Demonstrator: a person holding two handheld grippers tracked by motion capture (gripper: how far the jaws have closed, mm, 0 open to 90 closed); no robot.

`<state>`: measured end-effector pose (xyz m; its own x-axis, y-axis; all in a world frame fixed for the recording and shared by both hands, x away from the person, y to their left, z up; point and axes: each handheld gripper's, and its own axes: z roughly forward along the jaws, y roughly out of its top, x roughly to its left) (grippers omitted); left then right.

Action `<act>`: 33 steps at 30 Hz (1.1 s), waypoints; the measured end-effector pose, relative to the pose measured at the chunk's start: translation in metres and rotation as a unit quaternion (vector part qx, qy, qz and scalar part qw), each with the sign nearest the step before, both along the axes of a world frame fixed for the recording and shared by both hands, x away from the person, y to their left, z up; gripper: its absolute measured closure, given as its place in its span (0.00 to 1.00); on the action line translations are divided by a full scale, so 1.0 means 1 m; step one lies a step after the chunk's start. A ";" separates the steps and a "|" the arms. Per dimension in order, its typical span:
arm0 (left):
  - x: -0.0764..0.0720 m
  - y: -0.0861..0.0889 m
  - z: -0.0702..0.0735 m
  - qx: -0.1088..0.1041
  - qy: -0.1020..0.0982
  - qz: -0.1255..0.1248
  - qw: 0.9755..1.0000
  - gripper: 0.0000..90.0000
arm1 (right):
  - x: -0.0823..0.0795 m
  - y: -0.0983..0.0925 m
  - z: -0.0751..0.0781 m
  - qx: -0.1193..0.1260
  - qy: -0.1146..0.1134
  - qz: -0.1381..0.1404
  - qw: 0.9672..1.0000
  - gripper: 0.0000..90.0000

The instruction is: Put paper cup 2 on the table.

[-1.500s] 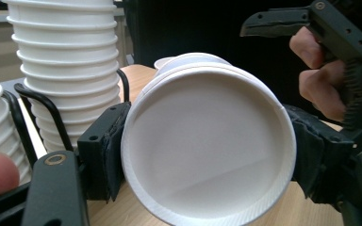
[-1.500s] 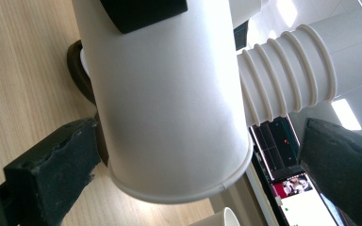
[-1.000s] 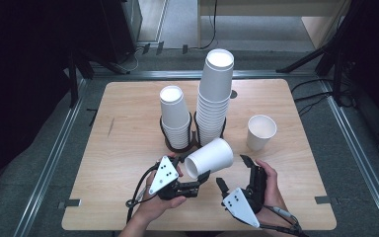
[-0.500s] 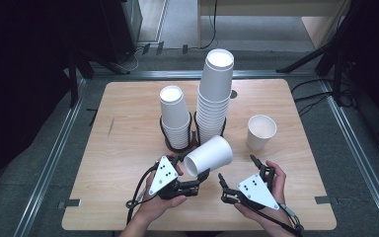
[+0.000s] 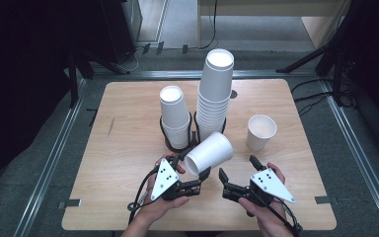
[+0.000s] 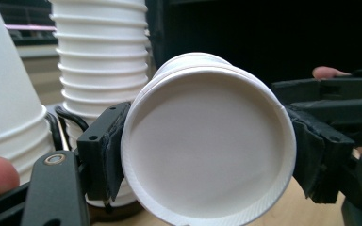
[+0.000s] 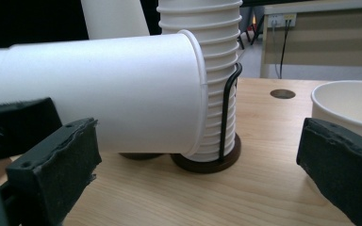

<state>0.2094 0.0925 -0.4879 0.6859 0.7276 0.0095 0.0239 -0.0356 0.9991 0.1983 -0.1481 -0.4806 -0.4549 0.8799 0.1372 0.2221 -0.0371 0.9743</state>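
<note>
Here, the left gripper (image 5: 197, 170) pinches 1 paper cup (image 5: 208, 153) on its side; beside it the right gripper (image 5: 237, 174), jaws spread, likely must close on the cup's rim next.

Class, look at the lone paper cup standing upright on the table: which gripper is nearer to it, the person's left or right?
Right. The right gripper sits just below the upright cup with open jaws, apart from it. The left gripper is farther left, shut on a tilted cup.

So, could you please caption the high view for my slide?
Left gripper holds a paper cup sideways; right gripper open beside it.
</note>
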 end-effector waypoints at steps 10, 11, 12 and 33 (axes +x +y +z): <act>0.000 -0.004 -0.006 -0.027 -0.022 0.010 0.999 0.26 | 0.000 0.000 0.004 0.096 0.039 0.008 0.995 0.00; -0.001 -0.005 -0.007 -0.030 -0.025 0.010 0.999 0.26 | 0.000 0.000 0.004 0.105 0.043 0.008 0.993 0.00; -0.001 -0.005 -0.007 -0.028 -0.028 0.010 0.999 0.26 | -0.001 0.000 0.005 0.117 0.045 0.008 0.992 0.00; -0.007 -0.011 -0.009 -0.033 -0.048 0.011 0.998 0.26 | 0.008 -0.009 0.004 0.442 0.243 0.020 0.863 0.00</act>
<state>0.2023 0.0812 -0.4966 0.6678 0.7439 0.0250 -0.0712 0.0304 0.9970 0.2062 -0.1573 -0.4770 -0.1823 0.3179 0.9304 0.6144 -0.7019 0.3603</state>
